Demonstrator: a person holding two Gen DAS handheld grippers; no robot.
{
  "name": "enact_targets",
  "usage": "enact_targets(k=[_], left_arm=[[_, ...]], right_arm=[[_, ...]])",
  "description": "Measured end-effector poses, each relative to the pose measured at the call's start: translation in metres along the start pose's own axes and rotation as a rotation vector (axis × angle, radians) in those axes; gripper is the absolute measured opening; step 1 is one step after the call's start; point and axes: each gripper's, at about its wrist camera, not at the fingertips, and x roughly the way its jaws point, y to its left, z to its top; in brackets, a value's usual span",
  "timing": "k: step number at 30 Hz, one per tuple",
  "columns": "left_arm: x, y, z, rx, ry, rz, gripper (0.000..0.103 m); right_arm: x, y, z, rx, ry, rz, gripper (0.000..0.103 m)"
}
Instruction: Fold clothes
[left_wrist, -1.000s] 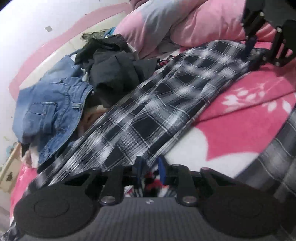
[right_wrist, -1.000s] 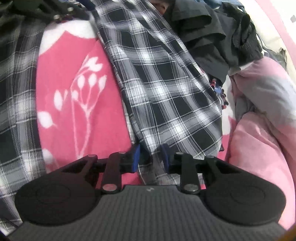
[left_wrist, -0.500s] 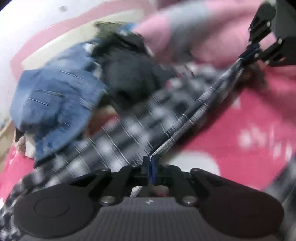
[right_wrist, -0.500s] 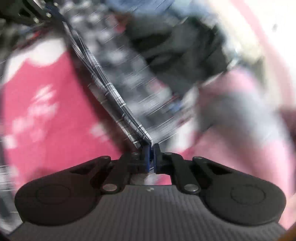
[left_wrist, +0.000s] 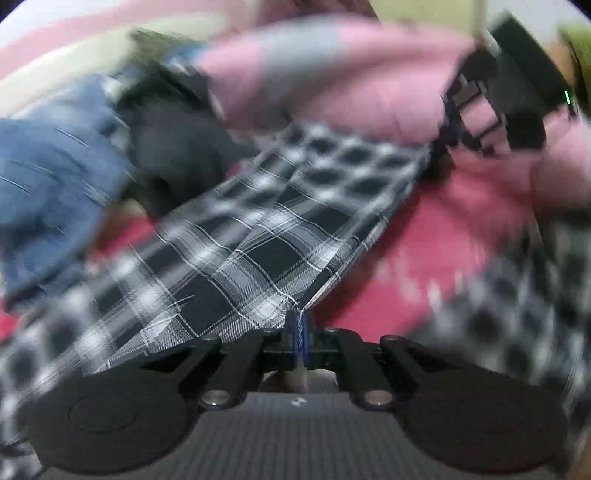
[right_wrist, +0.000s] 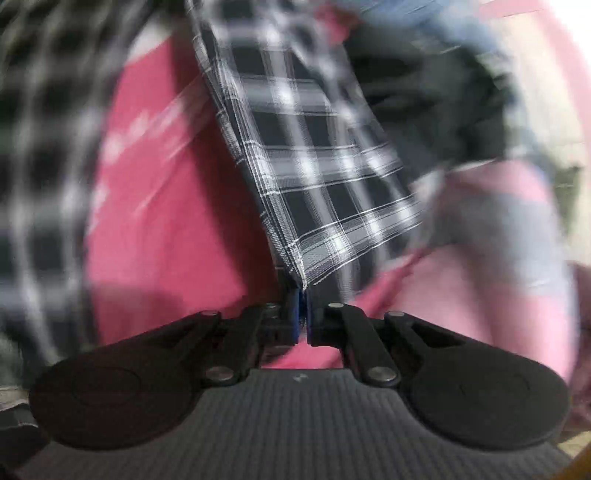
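A black-and-white plaid garment (left_wrist: 266, 236) is stretched above the pink bed cover between my two grippers. My left gripper (left_wrist: 300, 325) is shut on one end of its edge. My right gripper (right_wrist: 302, 295) is shut on the other end of the plaid garment (right_wrist: 325, 177). In the left wrist view the right gripper (left_wrist: 439, 147) shows at the upper right, holding the far corner. More plaid cloth (left_wrist: 517, 302) lies at the right of that view. Both views are blurred by motion.
A pile of blue jeans (left_wrist: 48, 173) and black clothes (left_wrist: 173, 147) lies beside the plaid cloth. Pink and grey pillows (left_wrist: 332, 74) lie behind it. The pink floral bed cover (right_wrist: 166, 206) spreads underneath.
Both grippers went from open around the plaid garment's edge to shut on it. They then rose, lifting the cloth off the bed and pulling it taut between them.
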Motion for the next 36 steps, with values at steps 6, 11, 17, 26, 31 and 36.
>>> enact_targets(k=[6,11,17,26,31,36], left_arm=[[-0.012,0.007,0.003,-0.048,-0.017,-0.026,0.003],[0.007,-0.002,-0.004,-0.038,0.063,-0.052,0.004],[0.004,0.006,-0.009,-0.14,0.022,-0.037,0.005],[0.005,0.001,-0.02,-0.172,-0.029,0.017,0.005],[-0.011,0.003,-0.028,-0.221,-0.127,0.02,0.003],[-0.034,0.008,-0.022,-0.227,-0.21,-0.01,0.003]], right_arm=[[-0.017,-0.01,-0.003,-0.035,0.028,-0.075,0.001],[-0.002,0.002,-0.017,0.04,0.081,0.101,0.001],[0.003,-0.004,-0.034,0.242,0.068,0.102,0.002],[0.036,0.014,-0.025,0.135,0.027,0.016,0.031],[0.032,-0.004,-0.029,0.113,0.052,-0.123,0.003],[-0.038,-0.034,-0.02,-0.031,0.005,-0.28,0.003]])
